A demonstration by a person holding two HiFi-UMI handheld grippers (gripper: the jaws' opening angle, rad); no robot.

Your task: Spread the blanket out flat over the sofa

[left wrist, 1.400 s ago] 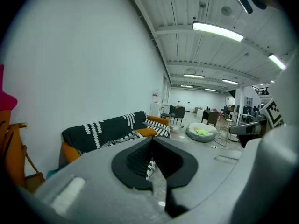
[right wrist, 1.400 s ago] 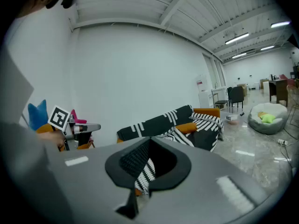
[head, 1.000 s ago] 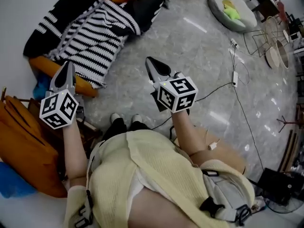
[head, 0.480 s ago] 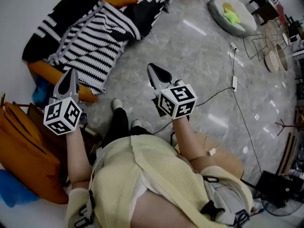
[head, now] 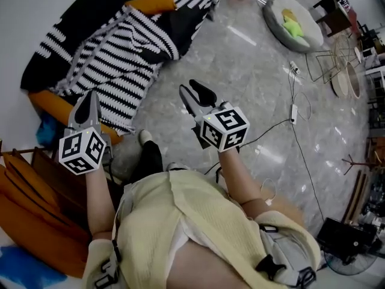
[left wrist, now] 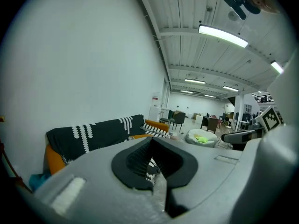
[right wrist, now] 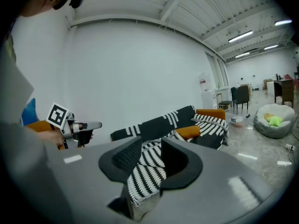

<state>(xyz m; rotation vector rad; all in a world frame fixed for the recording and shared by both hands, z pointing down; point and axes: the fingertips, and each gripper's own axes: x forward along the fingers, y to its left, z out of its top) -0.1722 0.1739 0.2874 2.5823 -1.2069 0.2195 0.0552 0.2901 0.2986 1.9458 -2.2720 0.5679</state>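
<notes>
A black-and-white striped blanket [head: 114, 53] lies bunched over the orange sofa [head: 150, 3] at the upper left, one edge hanging toward the floor. My left gripper [head: 90, 96] hovers beside the sofa's near end, its jaws shut and empty. In the left gripper view [left wrist: 150, 142] the blanket [left wrist: 93, 134] drapes the sofa back ahead. My right gripper [head: 192, 89] is above the floor, right of the blanket. Its jaws have just been opening and hold nothing. The right gripper view [right wrist: 150, 146] shows the blanket [right wrist: 154, 167] through the gap, still some way off.
A grey beanbag [head: 295, 14] with a green item lies at the upper right. Cables [head: 298, 101] trail over the marble floor beside wire racks [head: 337, 59]. Orange cushions [head: 30, 221] sit at the lower left. The person's foot [head: 147, 143] is near the sofa corner.
The person has stepped toward the sofa, carrying both grippers closer to the blanket. The right jaws went from shut to open. The left jaws stayed shut.
</notes>
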